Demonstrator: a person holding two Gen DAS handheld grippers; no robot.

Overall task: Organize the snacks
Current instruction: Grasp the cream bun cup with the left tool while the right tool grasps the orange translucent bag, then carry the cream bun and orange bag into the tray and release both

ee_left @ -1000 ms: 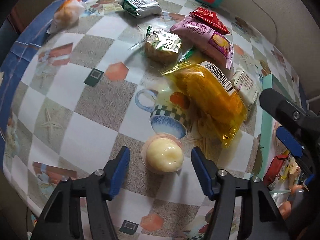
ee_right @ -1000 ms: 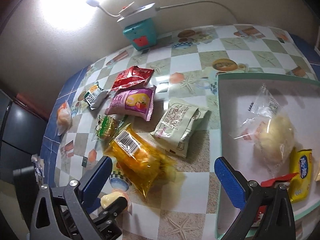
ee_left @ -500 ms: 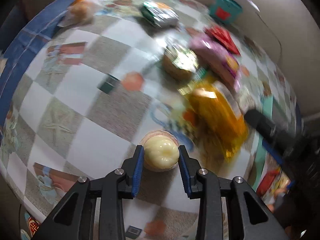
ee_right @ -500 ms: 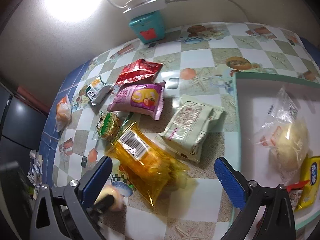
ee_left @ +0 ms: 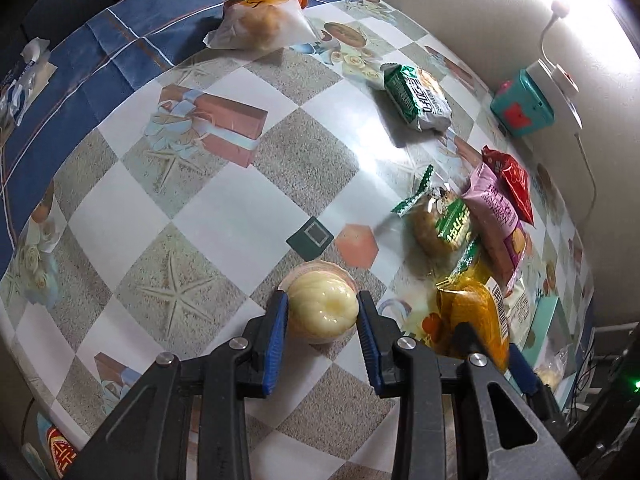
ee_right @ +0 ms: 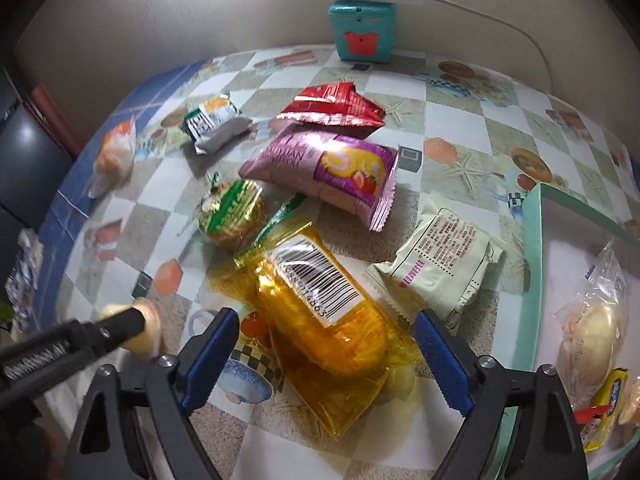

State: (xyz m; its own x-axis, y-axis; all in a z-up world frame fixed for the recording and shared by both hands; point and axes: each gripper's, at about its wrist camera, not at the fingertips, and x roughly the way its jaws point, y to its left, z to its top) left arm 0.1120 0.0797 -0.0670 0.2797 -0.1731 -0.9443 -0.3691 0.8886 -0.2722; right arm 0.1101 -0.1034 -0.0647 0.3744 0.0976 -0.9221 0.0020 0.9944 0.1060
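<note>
Nearest the camera, a pale yellow jelly cup (ee_left: 322, 306) is pinched between the blue pads of the left claw (ee_left: 323, 322), gripped across its round sides so that it can be carried without tipping; whether it is already clear of the table (ee_left: 224, 216) cannot be told. Just beside it, the right claw (ee_right: 326, 354) is held over the yellow cellophane packet (ee_right: 320, 320), one pad on each long side; its jaws are closing, the packet lies between them, and the pads are not yet pressed on the wrap. The packet is straddled across its narrow width, probably because that is the only span the claw can take.

At the table's right edge a mint-rimmed tray (ee_right: 534, 248) is seen, with a clear-bagged bun (ee_right: 592, 336) and a small yellow sachet (ee_right: 608, 404) already laid in it; it is judged to be the place where the snacks are being gathered.

Further toward the wall, loose on the patterned cloth, a cream packet (ee_right: 440, 268), a green-wrapped round cake (ee_right: 234, 220), a pink packet (ee_right: 324, 172), a red packet (ee_right: 332, 108) and a green-and-white packet (ee_right: 214, 122) are left unsorted. Near the far left edge a white-wrapped bun (ee_left: 256, 24) is set apart. A teal box (ee_right: 362, 32) is stood against the wall.
</note>
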